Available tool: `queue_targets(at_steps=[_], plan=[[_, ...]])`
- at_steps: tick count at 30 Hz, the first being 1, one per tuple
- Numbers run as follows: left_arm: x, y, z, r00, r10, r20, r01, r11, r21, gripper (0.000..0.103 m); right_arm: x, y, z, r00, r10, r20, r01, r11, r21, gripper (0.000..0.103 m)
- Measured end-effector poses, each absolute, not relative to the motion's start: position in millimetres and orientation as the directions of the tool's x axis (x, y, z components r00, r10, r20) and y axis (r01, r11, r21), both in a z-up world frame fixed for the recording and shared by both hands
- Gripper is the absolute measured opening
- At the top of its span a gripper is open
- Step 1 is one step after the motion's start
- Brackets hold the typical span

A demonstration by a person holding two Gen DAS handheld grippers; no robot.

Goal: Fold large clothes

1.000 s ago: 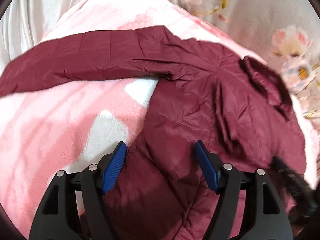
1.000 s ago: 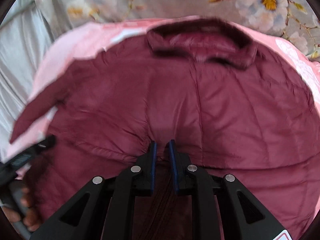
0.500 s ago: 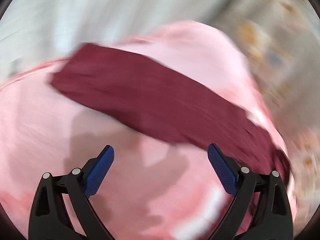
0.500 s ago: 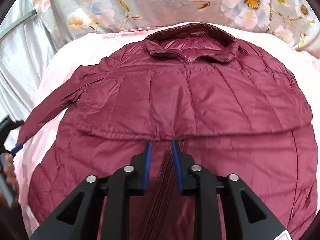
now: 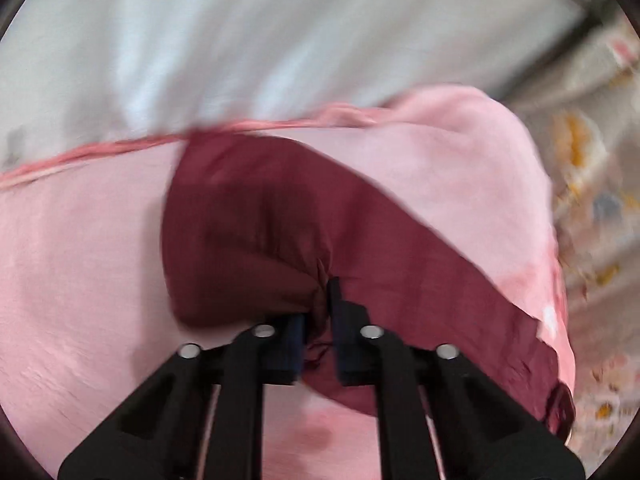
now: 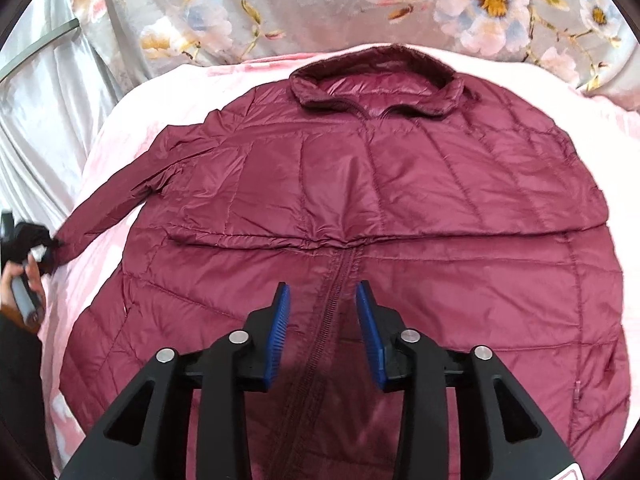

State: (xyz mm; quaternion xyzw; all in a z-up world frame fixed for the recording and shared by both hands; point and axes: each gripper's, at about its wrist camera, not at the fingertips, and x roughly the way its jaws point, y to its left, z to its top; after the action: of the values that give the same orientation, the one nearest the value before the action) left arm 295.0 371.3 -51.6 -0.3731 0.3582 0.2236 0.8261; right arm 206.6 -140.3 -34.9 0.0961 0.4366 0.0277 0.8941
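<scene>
Here the jacket (image 6: 360, 208) lies collar-away, left tool (image 5: 318, 312) pinching its outstretched sleeve (image 5: 280, 232), right tool (image 6: 322, 312) opening, empty.

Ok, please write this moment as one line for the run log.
left claw: shut on sleeve | right claw: opening, nothing gripped, over zipper | jacket: flat on pink blanket

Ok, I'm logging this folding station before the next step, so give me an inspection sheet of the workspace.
Surface: pink fleece blanket, jacket on top.
Job's things: maroon quilted jacket lies front up, zipped, collar far; one sleeve stretched sideways.
Clutter: nothing seen.
Grippers: left gripper shut on the sleeve cuff; right gripper opening above the zipper, nothing between its pads.
Cables: nothing seen.
Surroundings: floral cloth, pale grey sheet.
</scene>
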Motion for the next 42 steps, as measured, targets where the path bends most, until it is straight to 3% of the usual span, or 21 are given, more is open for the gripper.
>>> queue_targets(at_steps=[3, 9, 14, 15, 16, 17, 18, 19, 24, 27, 33, 36, 38, 39, 42], plan=[[311.1, 317.1, -6.3, 0.715, 0.083, -0.694, -0.505, 0.748, -0.431, 0.006, 198.3, -149.7, -29.5, 0.632, 0.115, -0.766, 0.053, 0.98, 0.19, 0.042], [323.2, 144.9, 82.1, 0.808, -0.175, -0.562, -0.076, 0.915, -0.395, 0.006, 184.4, -177.7, -28.7, 0.64, 0.089, -0.763, 0.114, 0.972, 0.208, 0.043], [310.1, 8.7, 84.9, 0.727, -0.389, -0.565, 0.188, 0.905, -0.381, 0.009, 174.8, -204.2, -31.9, 0.642, 0.053, -0.765, 0.169, 0.963, 0.209, 0.044], [312.4, -9.0, 76.5, 0.701, -0.414, -0.581, 0.209, 0.898, -0.387, 0.016, 173.0, -212.4, -33.4, 0.64, 0.044, -0.767, 0.188, 0.959, 0.212, 0.044], [313.9, -30.3, 63.8, 0.661, -0.445, -0.604, 0.23, 0.886, -0.402, 0.039, 171.7, -217.6, -34.7, 0.638, 0.038, -0.769, 0.201, 0.956, 0.214, 0.045], [315.8, -42.1, 53.5, 0.633, -0.465, -0.619, 0.235, 0.877, -0.418, 0.055, 170.4, -223.6, -36.2, 0.637, 0.031, -0.77, 0.215, 0.952, 0.217, 0.047], [315.6, -57.0, 35.9, 0.6, -0.486, -0.636, 0.226, 0.865, -0.449, 0.079, 169.6, -226.9, -37.3, 0.635, 0.025, -0.772, 0.226, 0.95, 0.217, 0.05], [310.2, -61.0, 26.6, 0.588, -0.49, -0.643, 0.213, 0.861, -0.462, 0.082, 168.2, -232.6, -38.2, 0.633, 0.018, -0.774, 0.24, 0.946, 0.218, 0.05], [292.8, -36.7, -6.2, 0.52, -0.547, -0.656, 0.152, 0.815, -0.559, 0.083, 175.2, -249.6, -28.7, 0.65, 0.032, -0.759, 0.233, 0.942, 0.24, 0.055], [286.4, 11.2, -8.1, 0.576, -0.497, -0.649, 0.053, 0.815, -0.577, 0.085, 196.1, -255.3, -23.1, 0.671, 0.09, -0.736, 0.205, 0.932, 0.3, 0.06], [293.7, 97.6, -19.0, 0.637, -0.338, -0.692, -0.166, 0.817, -0.552, 0.084, 262.1, -258.5, -40.0, 0.644, 0.219, -0.733, 0.209, 0.871, 0.444, 0.06], [299.0, 121.7, -29.9, 0.632, -0.322, -0.705, -0.222, 0.796, -0.563, 0.084, 290.7, -253.9, -56.4, 0.614, 0.261, -0.745, 0.235, 0.84, 0.488, 0.06], [302.0, 127.7, -35.0, 0.625, -0.328, -0.709, -0.237, 0.786, -0.572, 0.084, 304.8, -249.0, -66.0, 0.588, 0.3, -0.751, 0.225, 0.831, 0.509, 0.037], [303.8, 129.3, -37.7, 0.618, -0.337, -0.71, -0.237, 0.782, -0.577, 0.084, 308.0, -248.1, -63.0, 0.587, 0.309, -0.748, 0.211, 0.834, 0.51, 0.003], [305.9, 133.9, -41.9, 0.612, -0.353, -0.707, -0.233, 0.774, -0.588, 0.084, 290.5, -262.9, -21.4, 0.703, 0.199, -0.683, 0.195, 0.87, 0.454, 0.004]])
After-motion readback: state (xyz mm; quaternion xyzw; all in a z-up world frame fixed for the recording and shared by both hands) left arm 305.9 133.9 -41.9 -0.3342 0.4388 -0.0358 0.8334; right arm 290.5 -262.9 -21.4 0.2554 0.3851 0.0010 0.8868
